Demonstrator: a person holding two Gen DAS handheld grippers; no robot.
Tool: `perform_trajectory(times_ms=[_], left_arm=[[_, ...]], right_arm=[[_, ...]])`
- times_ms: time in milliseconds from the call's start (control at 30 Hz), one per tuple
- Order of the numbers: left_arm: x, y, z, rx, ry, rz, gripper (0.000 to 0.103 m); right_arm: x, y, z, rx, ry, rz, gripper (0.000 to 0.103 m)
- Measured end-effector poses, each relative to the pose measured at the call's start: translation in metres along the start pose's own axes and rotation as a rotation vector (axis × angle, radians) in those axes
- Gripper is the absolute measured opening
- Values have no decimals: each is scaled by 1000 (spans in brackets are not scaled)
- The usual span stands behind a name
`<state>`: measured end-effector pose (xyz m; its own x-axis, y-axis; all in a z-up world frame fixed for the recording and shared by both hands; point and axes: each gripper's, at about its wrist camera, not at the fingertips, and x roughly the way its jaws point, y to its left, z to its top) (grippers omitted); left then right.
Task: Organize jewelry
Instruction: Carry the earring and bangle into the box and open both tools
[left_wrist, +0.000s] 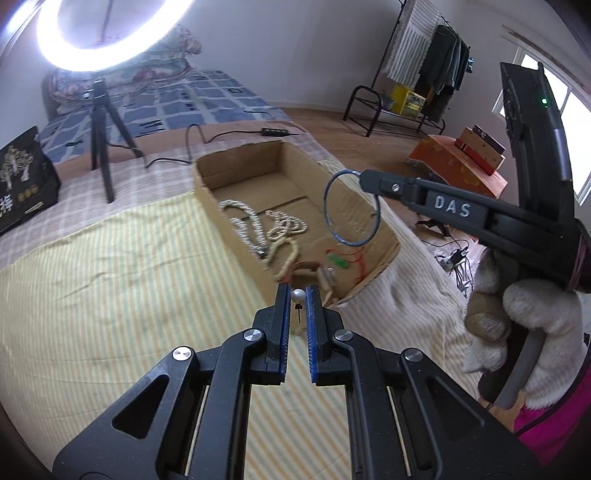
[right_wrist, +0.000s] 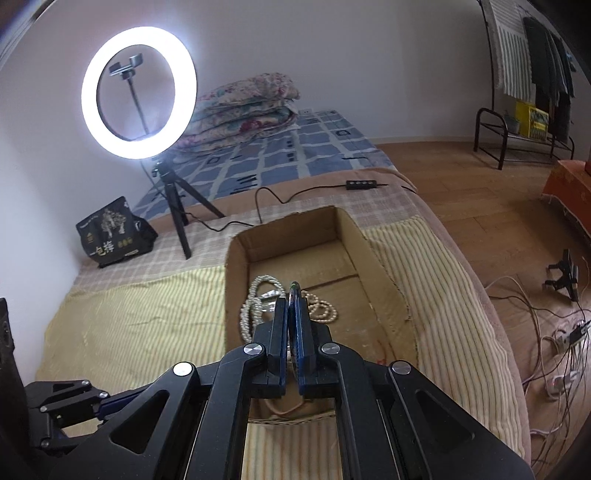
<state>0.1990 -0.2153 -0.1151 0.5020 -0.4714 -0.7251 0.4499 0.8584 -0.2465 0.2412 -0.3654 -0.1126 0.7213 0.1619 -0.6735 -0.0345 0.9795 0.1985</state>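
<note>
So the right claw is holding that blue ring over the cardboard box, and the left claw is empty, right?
Not quite: the left claw is not empty. The left wrist view shows a small pearl pin between its tips. The right claw does hold the blue ring over the cardboard box.

Bed (right_wrist: 443, 266) under yellow striped sheet (right_wrist: 129, 314), checked cloth (right_wrist: 207, 243) beyond, blue quilt (right_wrist: 295, 155) farthest. On it: open cardboard box (right_wrist: 384, 280) mid-right, ring-light tripod (right_wrist: 177, 210) far left, black bag (right_wrist: 110, 232) beside it, cable (right_wrist: 280, 199), folded blankets (right_wrist: 243, 110) far.
</note>
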Motion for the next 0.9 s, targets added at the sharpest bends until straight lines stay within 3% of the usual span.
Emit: perform_trajectory(times_ms=[333,900], left_arm=[[36,-23,2,1,38,-17,6],[47,-29,4,35,38,7,6]], right_arm=[[18,-35,-3,69,20,-27,2],[37,-50,-6,103,51,-35,2]])
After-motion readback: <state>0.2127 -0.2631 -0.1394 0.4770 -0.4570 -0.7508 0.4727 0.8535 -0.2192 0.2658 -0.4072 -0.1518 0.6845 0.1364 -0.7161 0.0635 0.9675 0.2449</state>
